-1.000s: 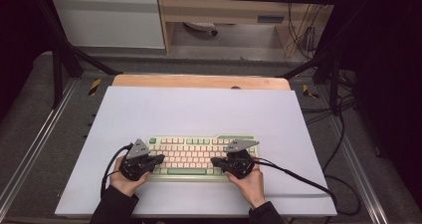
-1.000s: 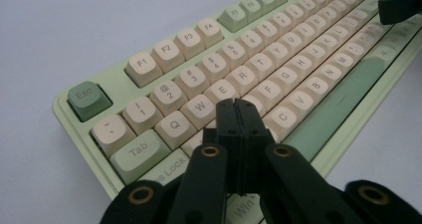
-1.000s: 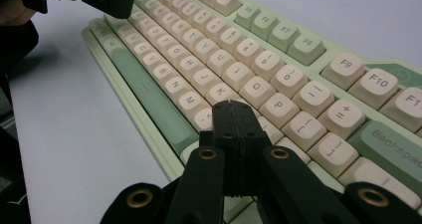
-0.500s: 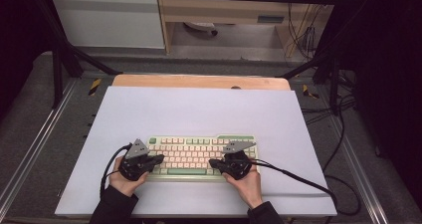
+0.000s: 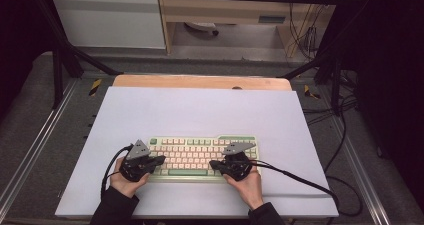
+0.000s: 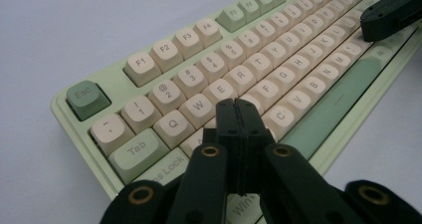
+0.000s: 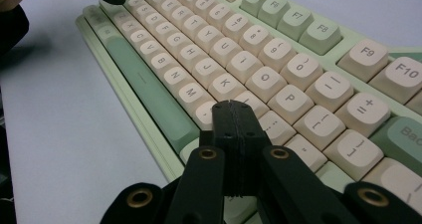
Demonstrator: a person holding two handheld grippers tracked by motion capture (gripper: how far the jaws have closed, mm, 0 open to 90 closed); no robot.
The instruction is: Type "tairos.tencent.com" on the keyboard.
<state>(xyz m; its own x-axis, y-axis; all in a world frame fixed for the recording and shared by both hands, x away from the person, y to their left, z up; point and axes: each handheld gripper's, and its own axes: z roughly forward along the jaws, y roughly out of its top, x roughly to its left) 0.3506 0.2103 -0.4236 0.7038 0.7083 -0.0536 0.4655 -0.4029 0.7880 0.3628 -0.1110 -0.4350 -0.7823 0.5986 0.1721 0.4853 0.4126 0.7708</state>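
Note:
A pale green keyboard (image 5: 202, 146) with cream keys lies on the white mat near its front edge. My left gripper (image 5: 160, 160) rests over the keyboard's left end, jaws shut with nothing between them. In the left gripper view its tip (image 6: 236, 105) sits low over the home-row keys below E and R on the keyboard (image 6: 189, 40). My right gripper (image 5: 213, 163) is over the right half, also shut and holding nothing. Its tip (image 7: 233, 106) hovers over the keys below K and L on the keyboard (image 7: 278, 59). The two tips point toward each other.
The white mat (image 5: 200, 110) covers a wooden table (image 5: 200, 81) and stretches bare behind the keyboard. Black cables (image 5: 300, 180) trail from the right gripper across the mat to the right. A metal frame and floor cables surround the table.

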